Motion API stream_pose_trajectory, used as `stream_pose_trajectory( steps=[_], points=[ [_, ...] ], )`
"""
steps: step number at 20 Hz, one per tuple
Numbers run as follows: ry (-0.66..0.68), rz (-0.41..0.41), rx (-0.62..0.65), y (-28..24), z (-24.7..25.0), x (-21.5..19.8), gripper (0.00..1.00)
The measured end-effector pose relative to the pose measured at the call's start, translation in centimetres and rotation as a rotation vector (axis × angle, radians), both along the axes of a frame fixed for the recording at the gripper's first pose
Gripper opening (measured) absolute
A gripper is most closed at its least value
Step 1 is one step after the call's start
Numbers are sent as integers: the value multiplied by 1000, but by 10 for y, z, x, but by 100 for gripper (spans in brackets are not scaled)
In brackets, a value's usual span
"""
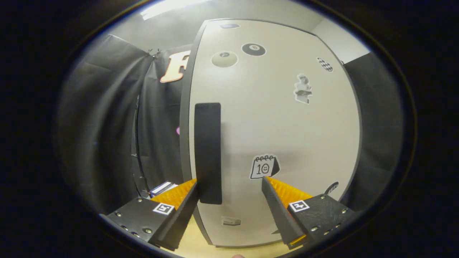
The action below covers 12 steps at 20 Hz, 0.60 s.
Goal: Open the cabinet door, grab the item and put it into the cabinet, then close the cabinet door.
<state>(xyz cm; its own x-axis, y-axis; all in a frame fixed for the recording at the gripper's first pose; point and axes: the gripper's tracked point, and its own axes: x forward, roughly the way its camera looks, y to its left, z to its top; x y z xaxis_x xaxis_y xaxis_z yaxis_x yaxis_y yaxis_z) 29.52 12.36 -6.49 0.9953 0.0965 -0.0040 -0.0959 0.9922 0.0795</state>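
A white cabinet door [287,125] with several stickers stands closed right in front of me. A dark vertical bar handle [208,150] runs down the door near its left edge. My gripper [229,184] is open, close to the door. The handle's lower part sits between the fingers, next to the left finger [179,197]. The right finger [283,195] lies over the door face below a calendar sticker [264,166]. Nothing is held. A small blue and white box [161,188] lies on the table left of the cabinet, just beyond the left finger.
Black cloth walls hang to the left and right of the cabinet. A light wooden tabletop [193,243] shows beneath the fingers, under the cabinet's lower edge. The cabinet's dark side edge [185,118] runs along the left of the door.
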Motion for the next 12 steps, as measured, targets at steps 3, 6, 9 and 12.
stream_pose_trajectory(
  steps=[3, 6, 9, 12],
  points=[
    [2, -9, 3, -11, 6, -26, 100],
    [17, -28, -12, -26, 6, -59, 100],
    [17, -52, -36, -43, 11, -100, 100],
    [15, -56, -51, -53, 19, -147, 100]
  ],
)
